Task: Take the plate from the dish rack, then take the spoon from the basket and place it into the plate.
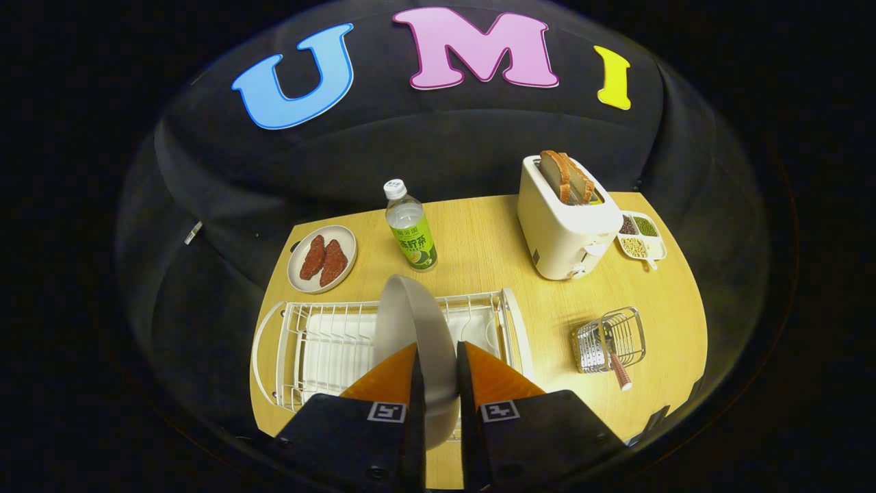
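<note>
A: Gripper view. What's the gripper (438,370) doing?

B: Both fingers pinch the grey plate (410,322) on edge, one finger on each face. The plate stands upright between them, lifted above the white wire dish rack (321,342). Probably held edge-on because it sat in the rack slots that way.

A: Is the plate clear of the rack?

B: Looks raised off the wires, but I can't tell by how much. The rack sits along the table's near left edge.

A: Spoon?

B: The spoon (619,370) leans in the small wire basket (609,339) near the table's right edge, its striped handle poking out toward the near side. Not touched yet.

A: Where can the plate go down?

B: My call: the bare wood table (493,253) between the rack and the basket is open enough, near the front edge. The plate has to tip flat first.

A: Clutter?

B: A white toaster (564,219) with bread slices stands at the far right, with a divided dish of beans (641,236) just beside it at the right edge. A green drink bottle (410,229) is far centre, and a small plate with two reddish pieces (321,259) is at the far left corner. All are well apart from the open patch.

A: Risk?

B: A thin rim grip, so the plate could pivot when tilted.
</note>
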Demonstrator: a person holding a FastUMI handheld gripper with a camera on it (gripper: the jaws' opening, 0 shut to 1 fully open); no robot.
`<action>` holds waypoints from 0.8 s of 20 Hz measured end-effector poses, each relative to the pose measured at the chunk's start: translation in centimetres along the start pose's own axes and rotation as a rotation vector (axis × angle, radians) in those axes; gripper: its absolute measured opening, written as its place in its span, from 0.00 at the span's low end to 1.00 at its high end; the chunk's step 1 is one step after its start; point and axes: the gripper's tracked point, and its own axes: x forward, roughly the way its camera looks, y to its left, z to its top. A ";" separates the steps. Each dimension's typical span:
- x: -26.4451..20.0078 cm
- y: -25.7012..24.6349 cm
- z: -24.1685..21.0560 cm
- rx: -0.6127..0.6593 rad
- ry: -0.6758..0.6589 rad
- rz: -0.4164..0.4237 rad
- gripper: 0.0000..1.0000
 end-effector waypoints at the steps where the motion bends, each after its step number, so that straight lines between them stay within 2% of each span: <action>1: -0.1 -0.3 0.0 0.005 0.001 0.011 0.23; 5: -1.7 -2.1 0.8 0.045 -0.027 0.067 0.20; 9: -5.4 -4.8 0.4 0.065 -0.060 0.169 0.20; 16: -11.5 -12.5 -4.6 0.104 -0.058 0.253 0.20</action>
